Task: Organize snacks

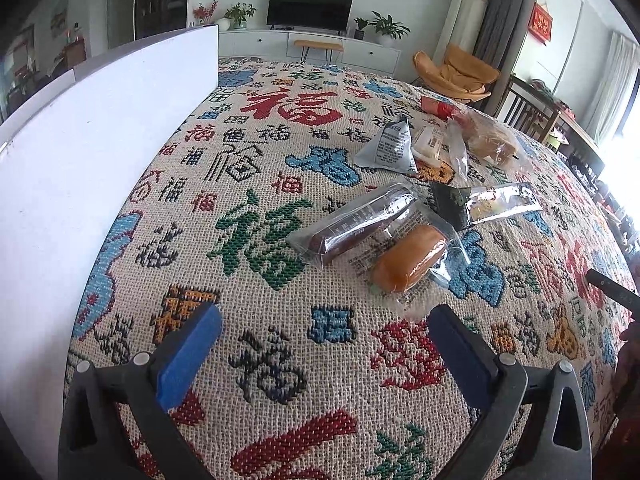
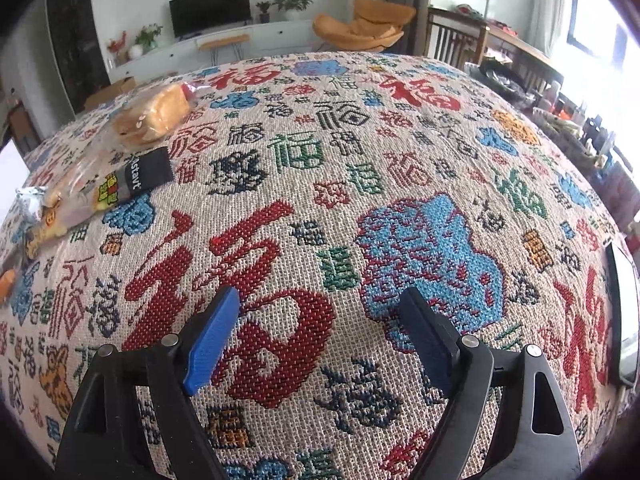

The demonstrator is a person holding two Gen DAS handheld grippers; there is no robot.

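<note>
Both released, the left gripper (image 1: 324,344) faces the bun (image 1: 408,260) (nearest snack, likely first pick) while the right gripper (image 2: 320,320) hangs over bare worktop (image 2: 320,160).

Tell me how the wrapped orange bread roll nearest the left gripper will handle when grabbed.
The orange bread roll looks soft, so it would likely squash under a firm pinch. Its clear glossy wrapper probably slips and crinkles. Its rounded shape may roll if pushed sideways.
</note>
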